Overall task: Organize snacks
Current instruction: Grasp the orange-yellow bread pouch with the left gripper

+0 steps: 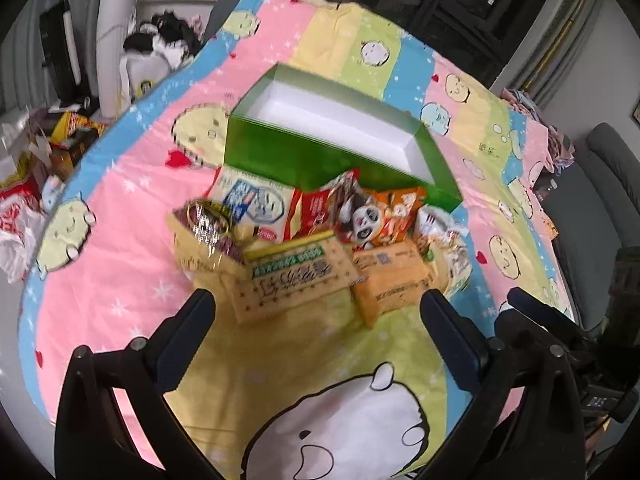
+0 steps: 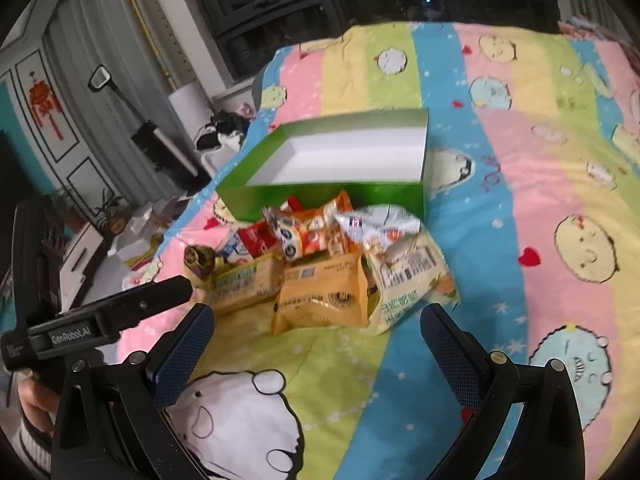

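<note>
An empty green box [image 1: 280,160] with a white inside stands on the striped cartoon bedsheet [image 1: 120,240]. It also shows in the right wrist view [image 2: 320,196]. A pile of snack packets [image 1: 312,236] lies against its near side, seen too in the right wrist view [image 2: 320,264]. A tan packet [image 1: 288,276] and an orange-brown packet [image 2: 320,296] lie nearest. My left gripper [image 1: 318,312] is open and empty, just short of the pile. My right gripper [image 2: 316,324] is open and empty, just short of the pile.
The bed drops off at the left to a floor strewn with bags and boxes [image 1: 44,160]. A grey chair [image 1: 600,208] stands at the right. The left gripper's body [image 2: 100,316] reaches into the right wrist view. Dark windows are behind.
</note>
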A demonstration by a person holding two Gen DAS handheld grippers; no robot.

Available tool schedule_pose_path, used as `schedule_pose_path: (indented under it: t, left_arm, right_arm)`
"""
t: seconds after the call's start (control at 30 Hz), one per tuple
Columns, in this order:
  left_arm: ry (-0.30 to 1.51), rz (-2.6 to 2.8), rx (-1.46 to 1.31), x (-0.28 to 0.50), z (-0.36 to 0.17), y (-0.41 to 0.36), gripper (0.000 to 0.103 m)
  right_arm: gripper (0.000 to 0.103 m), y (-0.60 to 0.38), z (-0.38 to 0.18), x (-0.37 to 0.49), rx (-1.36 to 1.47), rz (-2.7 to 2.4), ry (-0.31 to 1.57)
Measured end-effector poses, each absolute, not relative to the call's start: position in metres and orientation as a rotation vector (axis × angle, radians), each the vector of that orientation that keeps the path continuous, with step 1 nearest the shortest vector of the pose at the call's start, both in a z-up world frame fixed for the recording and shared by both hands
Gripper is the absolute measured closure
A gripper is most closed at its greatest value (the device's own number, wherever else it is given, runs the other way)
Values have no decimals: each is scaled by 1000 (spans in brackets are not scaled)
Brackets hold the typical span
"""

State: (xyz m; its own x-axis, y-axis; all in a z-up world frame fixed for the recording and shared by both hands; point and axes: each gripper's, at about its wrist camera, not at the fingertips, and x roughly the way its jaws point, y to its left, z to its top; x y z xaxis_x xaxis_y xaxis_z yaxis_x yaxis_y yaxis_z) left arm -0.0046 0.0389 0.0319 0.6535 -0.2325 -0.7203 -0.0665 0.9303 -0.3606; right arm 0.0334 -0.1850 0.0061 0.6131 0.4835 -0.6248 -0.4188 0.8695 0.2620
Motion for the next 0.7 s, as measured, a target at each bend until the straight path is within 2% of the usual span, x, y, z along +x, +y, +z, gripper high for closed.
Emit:
schedule_pose_path:
  t: [0.17,0.3,0.43,0.6,0.7]
  left_arm:
    - [886,-161,-443,-4,15,41,1]
    - [887,-218,-473,-6,7,38,6]
    - [912,-286,-489,-1,0,27,11]
    - [932,-333,-474,10,-5,10,17]
    - [948,-338,-454,20,-10,1,23]
  right_arm:
    - [1,-178,-18,37,59,568,799]
    - [17,-173,-31,37,45,633,830]
    - [18,-167,-41,39,30,670,837]
    - [33,-160,-52,49,-2,658,857]
    - [33,-161,-56,54,5,651,864]
